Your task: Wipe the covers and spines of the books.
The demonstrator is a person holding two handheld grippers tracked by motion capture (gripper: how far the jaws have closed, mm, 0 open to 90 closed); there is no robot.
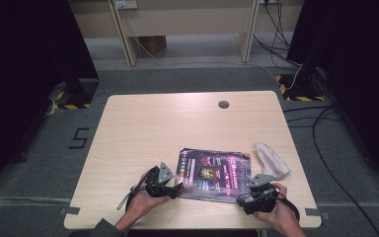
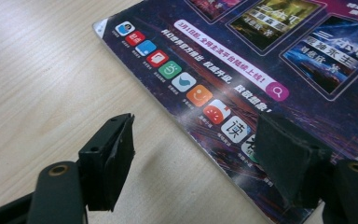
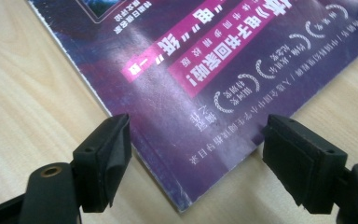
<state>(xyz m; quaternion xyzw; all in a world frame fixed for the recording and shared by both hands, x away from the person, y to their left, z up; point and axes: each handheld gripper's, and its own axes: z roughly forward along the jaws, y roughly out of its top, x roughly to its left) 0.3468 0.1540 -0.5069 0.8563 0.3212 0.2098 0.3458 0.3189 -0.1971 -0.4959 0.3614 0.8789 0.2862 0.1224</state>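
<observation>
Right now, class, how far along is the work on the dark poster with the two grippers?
Done: the poster lies flat on the table, a white cloth beside it. In hand: the left gripper straddles its near left edge and the right gripper brackets its near right corner, both with jaws open. Left: neither has gripped it, so any lifting or folding probably remains.

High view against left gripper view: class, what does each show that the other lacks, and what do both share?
High view alone: the whole table, a white cloth beside the poster's far right corner, and the right gripper at its near right corner. Left gripper view alone: the row of app icons along the poster's edge. Both: the poster flat on the table, with the left gripper open at its edge.
</observation>
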